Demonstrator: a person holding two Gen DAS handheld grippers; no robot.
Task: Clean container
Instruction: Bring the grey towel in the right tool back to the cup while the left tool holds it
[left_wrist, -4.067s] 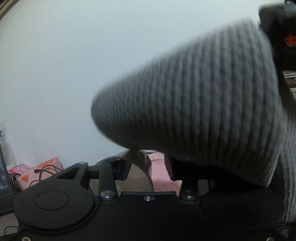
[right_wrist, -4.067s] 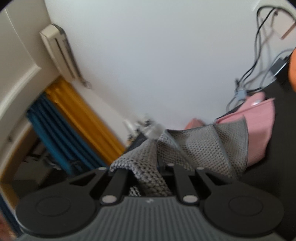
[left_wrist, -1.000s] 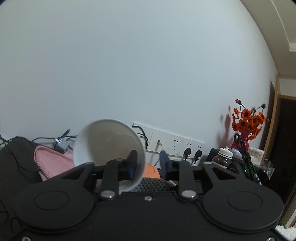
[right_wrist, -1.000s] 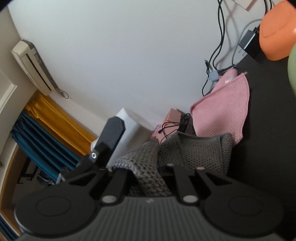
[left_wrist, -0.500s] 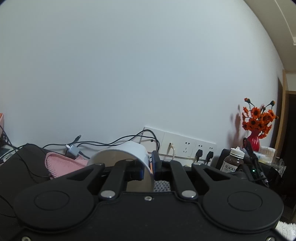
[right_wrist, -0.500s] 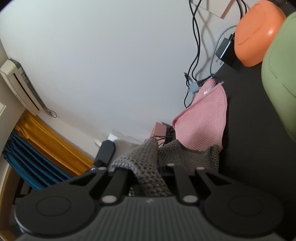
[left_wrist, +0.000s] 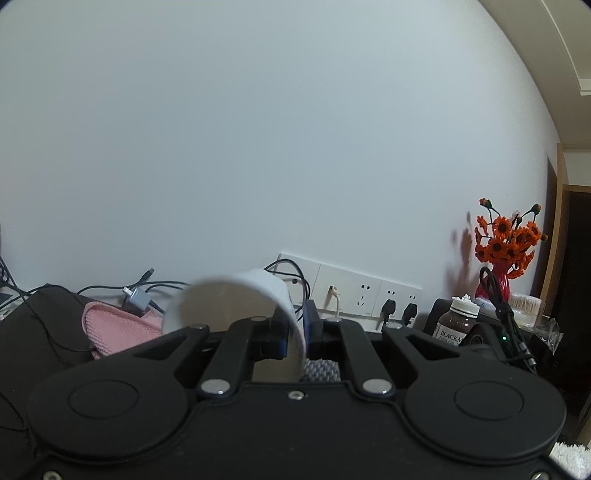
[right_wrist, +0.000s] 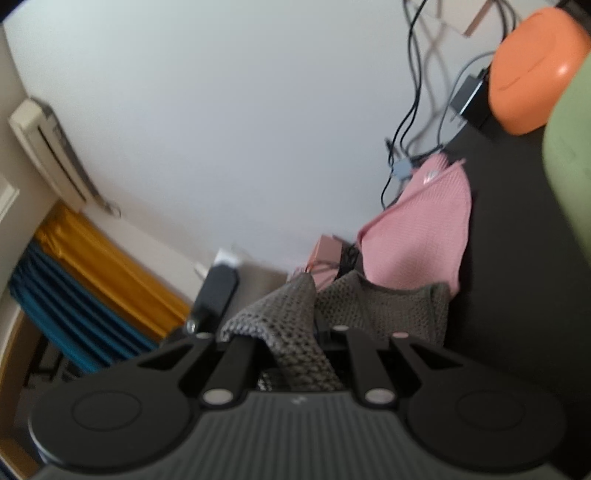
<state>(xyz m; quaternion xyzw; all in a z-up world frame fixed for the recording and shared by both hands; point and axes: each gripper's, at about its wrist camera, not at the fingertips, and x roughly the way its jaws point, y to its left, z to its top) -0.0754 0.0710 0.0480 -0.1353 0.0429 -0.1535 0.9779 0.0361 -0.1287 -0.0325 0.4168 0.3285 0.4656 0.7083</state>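
The white container (left_wrist: 236, 306) sits tilted, its wall pinched between the left gripper (left_wrist: 295, 332)'s closed fingers above the dark bench (left_wrist: 44, 325), probably to expose its inside for wiping. Only the right view shows the grey cloth (right_wrist: 303, 332) clamped in the right gripper (right_wrist: 291, 354).

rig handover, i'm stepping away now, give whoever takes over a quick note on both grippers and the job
Left gripper: shut on the rim of the white cup, held up on its side, opening toward the camera.
Right gripper: shut on the grey cloth, held off to the side, not touching the cup.
Pink cloth lies spare on the black table.
Done: both items in hand. Whether the cup is wiped clean cannot be told; the visible inside looks unmarked.
Left: check it, wipe again if needed, set both down.
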